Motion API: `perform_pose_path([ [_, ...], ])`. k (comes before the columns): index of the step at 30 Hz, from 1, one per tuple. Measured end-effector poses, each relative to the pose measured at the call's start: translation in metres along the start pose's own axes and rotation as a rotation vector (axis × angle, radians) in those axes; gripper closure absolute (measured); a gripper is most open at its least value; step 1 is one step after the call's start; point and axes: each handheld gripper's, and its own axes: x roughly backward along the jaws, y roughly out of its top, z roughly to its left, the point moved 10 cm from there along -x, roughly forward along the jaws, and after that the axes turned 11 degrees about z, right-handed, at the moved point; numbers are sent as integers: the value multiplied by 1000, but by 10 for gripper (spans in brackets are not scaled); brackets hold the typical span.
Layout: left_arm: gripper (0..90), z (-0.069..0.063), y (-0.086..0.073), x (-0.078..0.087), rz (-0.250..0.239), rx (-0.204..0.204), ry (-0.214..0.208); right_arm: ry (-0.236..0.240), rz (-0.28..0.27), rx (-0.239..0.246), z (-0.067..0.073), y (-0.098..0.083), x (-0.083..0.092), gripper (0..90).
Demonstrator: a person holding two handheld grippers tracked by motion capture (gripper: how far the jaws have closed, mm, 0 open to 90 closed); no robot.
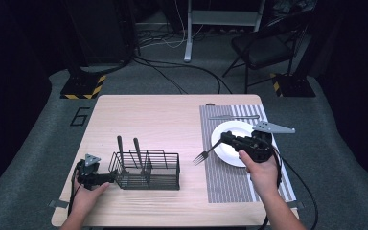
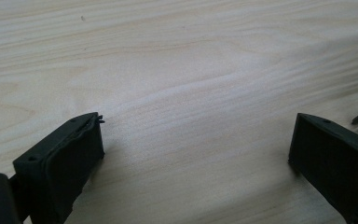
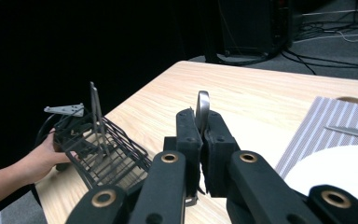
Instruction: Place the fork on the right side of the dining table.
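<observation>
**Fork held over mat, rack steadied**

Left gripper (image 1: pixel 106 178) jaws wide apart, nothing between them, low on the table (image 1: pixel 163 117), touching the wire rack (image 1: pixel 147 170) at its left end. Rack holds two utensils upright. Right gripper (image 3: pixel 202 140) clamped on a fork (image 1: pixel 205 154), prongs over the striped mat (image 1: pixel 225 177) edge, beside the white plate (image 1: pixel 230 132).

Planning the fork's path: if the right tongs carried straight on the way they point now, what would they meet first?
Probably the black wire cutlery basket. The right tongs, shut on the silver metal fork, point leftward across the bare wooden table toward it; depth is uncertain.
</observation>
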Motion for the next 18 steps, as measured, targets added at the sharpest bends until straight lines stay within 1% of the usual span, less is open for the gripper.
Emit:
perform_pose_path([
  [9, 25, 0, 0, 0, 0, 0, 0, -48, -2, -29, -18, -23, 3, 870],
  [12, 25, 0, 0, 0, -3, 3, 0, -53, -9, -49, -23, -30, 6, 870],
  [14, 25, 0, 0, 0, -2, 3, 0, -57, -10, -53, -25, -32, 6, 870],
  [15, 25, 0, 0, 0, 1, -1, 0, -64, -13, -67, -29, -38, 8, 870],
  [17, 25, 0, 0, 0, 0, 0, 0, -69, -12, -69, -31, -40, 8, 869],
  [18, 25, 0, 0, 0, -2, 2, 0, -78, -10, -70, -33, -43, 9, 870],
])
